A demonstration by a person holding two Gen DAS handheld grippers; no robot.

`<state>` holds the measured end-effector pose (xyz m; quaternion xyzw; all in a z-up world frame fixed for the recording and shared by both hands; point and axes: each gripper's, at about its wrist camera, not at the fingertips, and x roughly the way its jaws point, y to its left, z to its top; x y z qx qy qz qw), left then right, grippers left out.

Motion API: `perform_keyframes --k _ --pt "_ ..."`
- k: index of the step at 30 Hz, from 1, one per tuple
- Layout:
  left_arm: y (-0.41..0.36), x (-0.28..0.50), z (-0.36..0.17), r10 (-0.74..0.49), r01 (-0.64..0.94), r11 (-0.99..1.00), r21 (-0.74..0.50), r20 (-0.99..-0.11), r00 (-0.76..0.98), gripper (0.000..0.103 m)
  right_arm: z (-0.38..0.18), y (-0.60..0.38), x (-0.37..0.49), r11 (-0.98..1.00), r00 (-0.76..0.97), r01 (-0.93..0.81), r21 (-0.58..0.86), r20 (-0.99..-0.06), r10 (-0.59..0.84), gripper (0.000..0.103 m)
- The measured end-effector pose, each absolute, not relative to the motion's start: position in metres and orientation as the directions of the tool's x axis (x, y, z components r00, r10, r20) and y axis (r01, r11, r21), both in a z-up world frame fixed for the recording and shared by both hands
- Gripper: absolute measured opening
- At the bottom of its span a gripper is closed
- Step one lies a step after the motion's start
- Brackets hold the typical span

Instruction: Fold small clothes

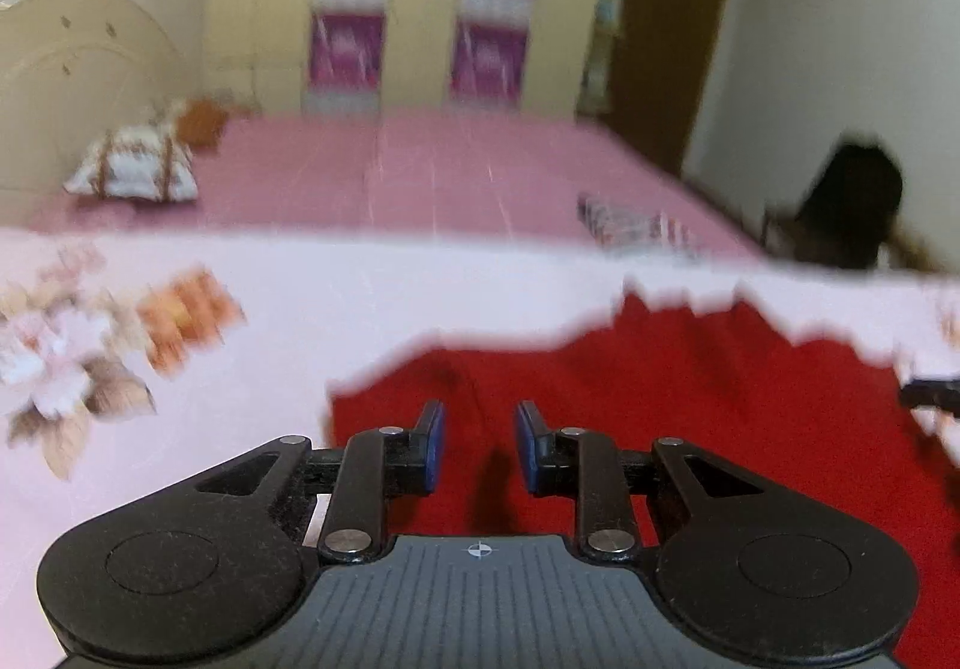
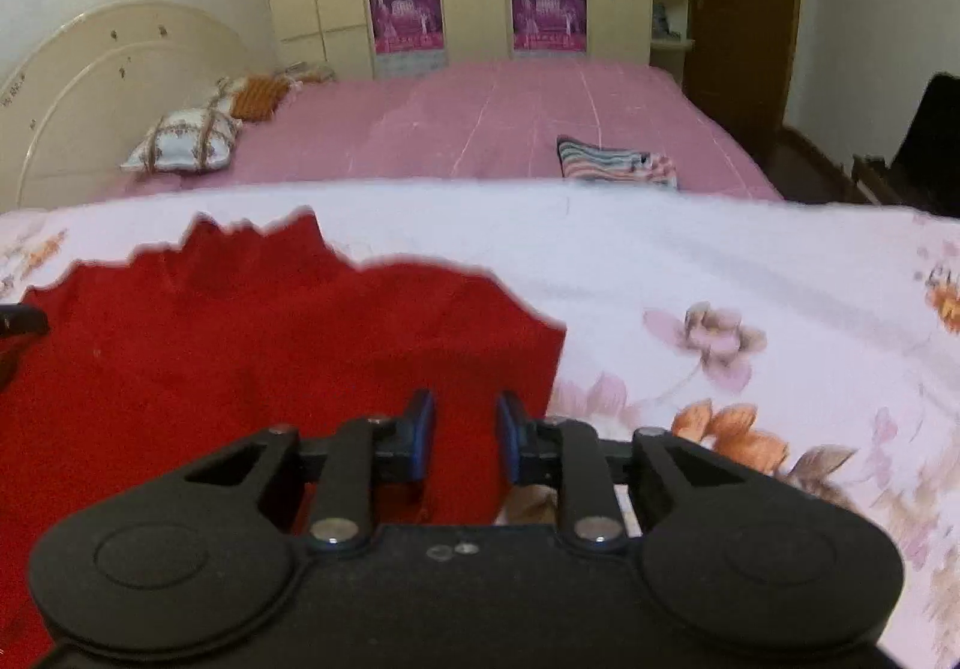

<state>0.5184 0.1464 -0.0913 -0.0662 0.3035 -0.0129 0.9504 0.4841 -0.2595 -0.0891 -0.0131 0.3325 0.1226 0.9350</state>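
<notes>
Item: red soft-fabric garment [image 2: 258,357], small, lying spread on a white floral-print sheet [image 2: 690,261]; it fills the 6 to 9 o'clock part of the right wrist view and the 4 to 6 o'clock part of the left wrist view; far edge ragged and blurred. Left gripper [image 1: 480,444]: blue-padded fingers parted with a narrow gap, nothing between them, poised over the cloth near its left edge. Right gripper [image 2: 463,438]: the same narrow gap, empty, above the garment's right edge. Surroundings: pink bedspread [image 2: 510,117] at 12 o'clock; striped folded cloth [image 2: 612,162] at 1 o'clock; patterned pillow [image 2: 183,144] at 10 o'clock. Hazards, judged: a narrow gap may pinch one layer only, or catch the sheet beneath; uneven lifts between the two hands would skew the fold; motion blur suggests speed, which risks a missed edge
</notes>
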Motion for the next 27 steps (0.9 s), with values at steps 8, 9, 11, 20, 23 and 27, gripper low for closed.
perform_keyframes --k 8,9,11,20,23,27 --pt "0.156 0.547 -0.112 -0.042 -0.067 0.988 -0.137 -0.668 0.743 0.026 -0.109 -0.272 0.511 0.978 0.741 -0.203 0.05 -0.645 0.187 0.027" --pt "0.153 0.541 -0.105 -0.032 -0.069 0.989 -0.128 -0.655 0.755 0.026 -0.107 -0.273 0.51 0.978 0.739 -0.202 0.05 -0.647 0.186 0.026" --pt "0.144 0.517 -0.09 -0.041 -0.035 0.993 -0.115 -0.596 0.802 0.03 -0.094 -0.277 0.499 0.979 0.759 -0.191 0.07 -0.622 0.192 0.029" --pt "0.121 0.432 -0.092 0.024 -0.025 1.0 0.006 -0.536 0.844 0.077 -0.081 -0.278 0.41 0.946 0.732 -0.28 0.165 -0.601 0.321 0.036" --pt "0.121 0.444 -0.108 0.066 -0.055 0.998 0.036 -0.62 0.781 0.077 -0.09 -0.266 0.416 0.952 0.712 -0.283 0.12 -0.638 0.292 0.029" --pt "0.117 0.44 -0.114 0.075 -0.072 0.997 0.031 -0.636 0.768 0.076 -0.089 -0.246 0.413 0.947 0.73 -0.322 0.01 -0.635 0.254 0.008"
